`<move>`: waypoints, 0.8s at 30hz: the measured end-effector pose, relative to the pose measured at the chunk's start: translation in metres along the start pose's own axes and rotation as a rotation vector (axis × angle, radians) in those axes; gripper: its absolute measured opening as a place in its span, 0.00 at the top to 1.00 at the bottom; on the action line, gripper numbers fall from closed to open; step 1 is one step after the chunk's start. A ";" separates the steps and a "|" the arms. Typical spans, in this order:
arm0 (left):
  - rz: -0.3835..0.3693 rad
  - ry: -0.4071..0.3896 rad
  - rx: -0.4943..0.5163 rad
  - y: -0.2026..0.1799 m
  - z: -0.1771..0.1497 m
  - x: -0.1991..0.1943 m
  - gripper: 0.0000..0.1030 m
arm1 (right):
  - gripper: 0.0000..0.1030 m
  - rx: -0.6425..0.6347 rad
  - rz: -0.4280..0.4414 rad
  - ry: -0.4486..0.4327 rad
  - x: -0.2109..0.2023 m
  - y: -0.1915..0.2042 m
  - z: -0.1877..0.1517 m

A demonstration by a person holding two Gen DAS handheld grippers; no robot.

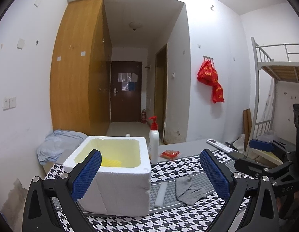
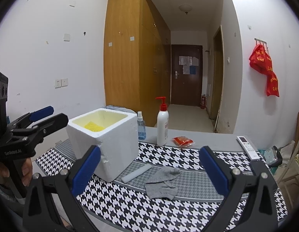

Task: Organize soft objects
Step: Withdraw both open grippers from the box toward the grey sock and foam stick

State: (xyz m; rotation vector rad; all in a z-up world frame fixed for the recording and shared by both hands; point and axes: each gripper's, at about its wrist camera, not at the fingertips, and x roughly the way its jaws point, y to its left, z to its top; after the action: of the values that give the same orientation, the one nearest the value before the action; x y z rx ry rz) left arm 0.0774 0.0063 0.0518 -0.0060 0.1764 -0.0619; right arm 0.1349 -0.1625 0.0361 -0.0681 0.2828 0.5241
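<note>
Presently, left gripper (image 1: 150,176) and right gripper (image 2: 149,171) both hung wide and empty above the houndstooth cloth (image 2: 130,210), evidently readied for the grey sock (image 2: 163,182) lying beside the foam box (image 2: 103,141), which already held something yellow (image 2: 93,126).

White pump bottle (image 2: 162,126), blue spray bottle (image 2: 141,125), red packet (image 2: 182,141), remote (image 2: 247,147), wooden wardrobe (image 2: 130,54)

Left gripper (image 1: 150,171): jaws spread wide, empty, raised beside the foam box (image 1: 118,176). Right gripper (image 2: 149,169): jaws spread wide, empty, right of the box.
</note>
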 end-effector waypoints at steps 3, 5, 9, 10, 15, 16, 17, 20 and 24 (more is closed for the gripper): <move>-0.014 0.011 -0.001 -0.002 -0.007 -0.001 0.01 | 0.00 0.000 0.000 0.006 -0.001 0.000 -0.005; -0.018 0.015 -0.001 -0.002 -0.010 0.000 0.01 | 0.00 0.002 0.002 0.010 -0.001 -0.001 -0.008; -0.027 0.014 0.005 -0.005 -0.019 -0.001 0.01 | 0.00 -0.005 -0.008 0.013 -0.001 -0.001 -0.013; -0.025 0.014 0.015 -0.007 -0.021 -0.001 0.01 | 0.00 -0.010 -0.013 0.012 -0.001 -0.001 -0.015; -0.019 0.029 0.034 -0.012 -0.033 0.001 0.01 | 0.00 0.009 0.002 0.023 0.001 -0.006 -0.023; -0.023 0.031 0.035 -0.013 -0.035 0.001 0.01 | 0.00 0.011 0.000 0.030 0.003 -0.007 -0.025; -0.027 0.031 0.035 -0.014 -0.037 0.001 0.01 | 0.00 0.012 -0.002 0.035 0.004 -0.008 -0.028; -0.047 0.043 0.046 -0.019 -0.043 0.002 0.01 | 0.00 0.031 -0.017 0.050 0.007 -0.013 -0.034; -0.079 0.048 0.074 -0.029 -0.048 0.005 0.01 | 0.00 0.051 -0.028 0.065 0.009 -0.019 -0.039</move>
State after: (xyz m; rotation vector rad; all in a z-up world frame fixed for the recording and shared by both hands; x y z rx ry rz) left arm 0.0724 -0.0234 0.0043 0.0624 0.2213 -0.1479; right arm 0.1426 -0.1798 -0.0044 -0.0400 0.3581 0.4876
